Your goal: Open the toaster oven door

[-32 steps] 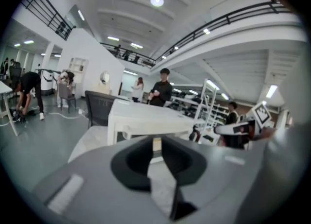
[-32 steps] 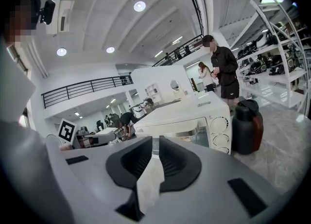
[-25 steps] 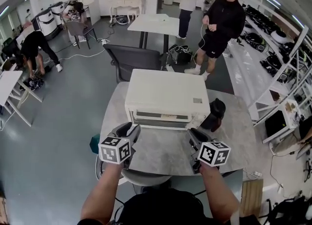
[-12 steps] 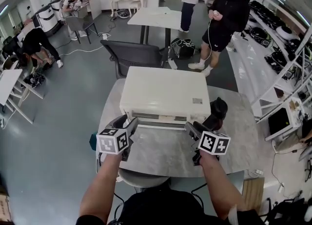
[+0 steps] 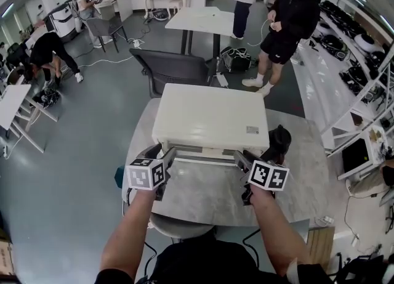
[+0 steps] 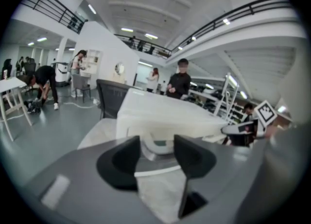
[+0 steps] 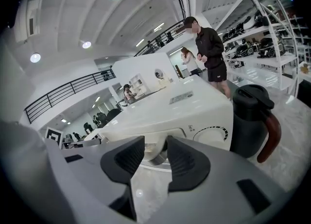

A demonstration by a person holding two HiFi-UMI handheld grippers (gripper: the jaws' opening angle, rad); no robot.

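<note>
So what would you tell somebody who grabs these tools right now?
Left tool: open, empty, at the left end of the oven door.
Right tool: jaws closing, nothing gripped yet, at the door's right end.
The toaster oven sits on the round table, with a black jug at its right.
Done: both tools lined up at the door.
Left: the door looks shut; grip it and probably pull it down.

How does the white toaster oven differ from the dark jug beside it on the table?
The toaster oven is white; the jug is black with a reddish-brown handle. The toaster oven is a wide, low box; the jug is narrow and upright. The toaster oven takes the middle of the table; the jug stands by its right end. Both rest on the same grey table.
</note>
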